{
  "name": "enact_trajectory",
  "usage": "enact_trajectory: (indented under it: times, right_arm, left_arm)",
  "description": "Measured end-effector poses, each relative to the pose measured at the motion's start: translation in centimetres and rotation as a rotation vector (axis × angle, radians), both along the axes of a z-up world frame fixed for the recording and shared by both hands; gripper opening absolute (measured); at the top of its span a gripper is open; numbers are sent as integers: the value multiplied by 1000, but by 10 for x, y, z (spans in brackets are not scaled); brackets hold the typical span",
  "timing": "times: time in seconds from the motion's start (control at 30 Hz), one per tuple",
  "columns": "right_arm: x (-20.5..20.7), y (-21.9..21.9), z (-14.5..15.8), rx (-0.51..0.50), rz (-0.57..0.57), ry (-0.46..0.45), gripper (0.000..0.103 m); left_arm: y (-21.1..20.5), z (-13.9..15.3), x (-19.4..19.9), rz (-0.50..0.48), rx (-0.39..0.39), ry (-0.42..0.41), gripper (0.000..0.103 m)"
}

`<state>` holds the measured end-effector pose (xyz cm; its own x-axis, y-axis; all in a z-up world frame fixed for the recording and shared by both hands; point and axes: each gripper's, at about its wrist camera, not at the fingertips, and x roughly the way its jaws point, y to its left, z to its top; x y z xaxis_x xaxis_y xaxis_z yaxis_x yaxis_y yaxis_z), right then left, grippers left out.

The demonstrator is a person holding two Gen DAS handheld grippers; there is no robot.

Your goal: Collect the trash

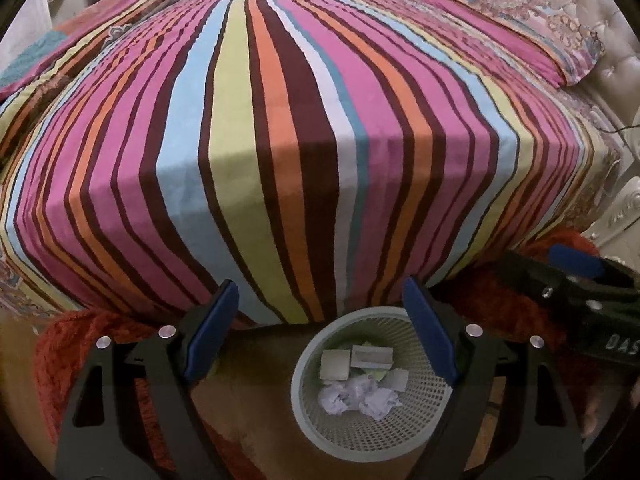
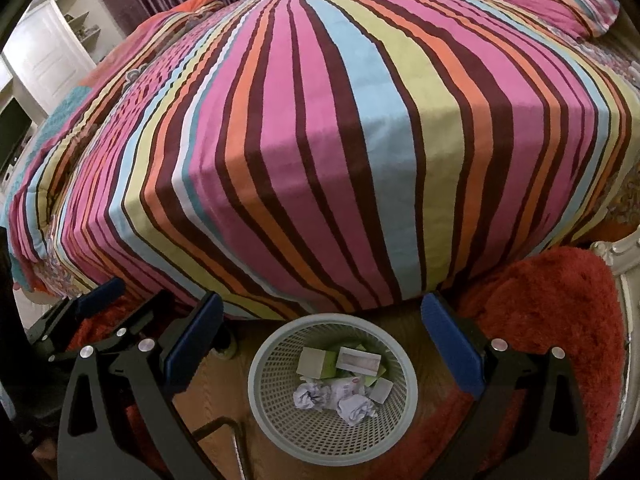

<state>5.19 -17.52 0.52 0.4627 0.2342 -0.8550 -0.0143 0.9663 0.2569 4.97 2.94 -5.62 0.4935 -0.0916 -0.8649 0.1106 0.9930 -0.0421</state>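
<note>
A pale mesh waste basket [image 1: 306,416] [image 2: 258,400] stands on the floor at the foot of the bed's side. Inside lie crumpled white paper [image 1: 360,398] [image 2: 332,396] and small white and green boxes [image 1: 370,358] [image 2: 318,362]. My left gripper [image 1: 322,332] hangs open above the basket's far rim, nothing between its blue pads. My right gripper [image 2: 324,346] is also open and empty, over the same basket. Each view shows the other gripper at its edge.
A bed with a striped multicolour cover [image 1: 280,140] [image 2: 320,140] fills the view behind the basket. A red shaggy rug [image 2: 552,320] [image 1: 68,352] lies along the bed. White carved furniture [image 1: 624,208] stands to the right, pillows [image 1: 540,40] at the headboard.
</note>
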Motion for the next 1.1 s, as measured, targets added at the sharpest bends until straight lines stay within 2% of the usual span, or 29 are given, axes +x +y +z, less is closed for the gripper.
enact_trajectory:
  times: [0.07, 0.23, 0.43, 0.6, 0.7, 0.9, 1.0, 1.1]
  right_arm:
    - [-1, 0, 1, -2, 1, -5, 95]
    - [-1, 1, 0, -1, -2, -6, 95]
    - [-1, 1, 2, -5, -2, -15, 95]
    - [0, 4, 6, -19, 10, -28, 95]
    - [0, 4, 7, -25, 13, -34, 95]
    - [-2, 3, 10, -25, -2, -48, 95]
    - [-3, 3, 10, -27, -1, -51, 95]
    - [-2, 3, 12, -31, 6, -57, 95]
  left_arm:
    - [-1, -2, 1, -1, 9, 9, 82]
    - [5, 2, 1, -9, -66, 7, 82]
    - [15, 8, 1, 36, -102, -19, 82]
    - [12, 14, 0, 51, -19, -54, 82]
    - [8, 20, -5, 17, -21, -85, 82]
    - [7, 35, -12, 45, 9, -170, 82]
    - [7, 38, -14, 64, 57, -190, 82]
    - [7, 37, -13, 53, 32, -177, 82]
